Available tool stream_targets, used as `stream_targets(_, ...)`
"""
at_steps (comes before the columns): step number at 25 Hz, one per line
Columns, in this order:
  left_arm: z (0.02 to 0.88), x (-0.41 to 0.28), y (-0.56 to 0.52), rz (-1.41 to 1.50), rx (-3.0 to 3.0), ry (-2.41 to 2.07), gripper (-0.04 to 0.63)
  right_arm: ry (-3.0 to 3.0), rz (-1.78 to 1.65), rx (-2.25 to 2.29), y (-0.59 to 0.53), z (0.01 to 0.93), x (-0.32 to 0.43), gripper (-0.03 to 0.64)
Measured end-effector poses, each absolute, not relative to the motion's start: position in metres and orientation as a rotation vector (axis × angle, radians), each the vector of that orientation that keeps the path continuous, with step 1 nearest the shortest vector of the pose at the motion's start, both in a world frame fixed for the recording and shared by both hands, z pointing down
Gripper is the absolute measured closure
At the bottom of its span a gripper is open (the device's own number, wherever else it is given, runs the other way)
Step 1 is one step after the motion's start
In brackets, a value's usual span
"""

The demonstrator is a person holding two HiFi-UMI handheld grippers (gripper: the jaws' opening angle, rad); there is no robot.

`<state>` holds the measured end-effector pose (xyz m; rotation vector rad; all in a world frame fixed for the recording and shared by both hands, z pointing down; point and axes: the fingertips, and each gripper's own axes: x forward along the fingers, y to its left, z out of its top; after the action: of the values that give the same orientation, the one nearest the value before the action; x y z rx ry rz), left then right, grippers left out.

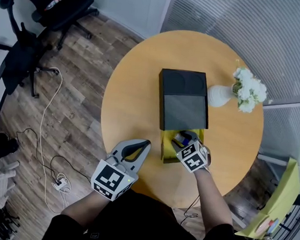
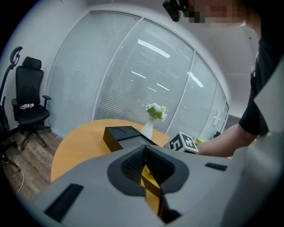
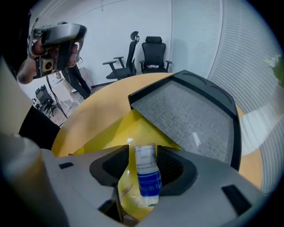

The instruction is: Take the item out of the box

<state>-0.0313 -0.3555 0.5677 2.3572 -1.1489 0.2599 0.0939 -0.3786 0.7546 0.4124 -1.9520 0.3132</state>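
A black box [image 1: 183, 93] lies on the round wooden table [image 1: 134, 95], with its yellow inner tray [image 1: 166, 148] slid out toward me. A small white bottle with a blue label [image 3: 146, 177] lies in that tray, partly visible in the head view [image 1: 180, 139]. My right gripper [image 1: 185, 137] reaches into the tray and its jaws stand wide on either side of the bottle [image 3: 144, 165], with a sliver of yellow showing beside it. My left gripper [image 1: 144, 144] hovers at the near-left table edge beside the tray, its jaws together and empty [image 2: 147, 165].
A white vase of white flowers [image 1: 221, 95] stands just right of the box. Black office chairs [image 1: 50, 2] and a white cable [image 1: 47, 130] with a power strip lie on the wood floor to the left. A yellow-green thing [image 1: 278, 197] stands at the far right.
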Motion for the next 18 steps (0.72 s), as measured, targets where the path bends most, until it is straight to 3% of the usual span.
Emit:
stream_targets(9, 0.559, -0.053, -0.351, 0.217, 2.361, -1.149, 0.583, -1.851, 0.285, 0.429, -0.379, 0.772, 0.092, 0.453)
stream_targets(18, 0.524, -0.038, -0.34, 0.165, 2.476, -1.04, 0.583, -1.903, 0.334, 0.631, -0.366, 0.718, 0.106, 0.46)
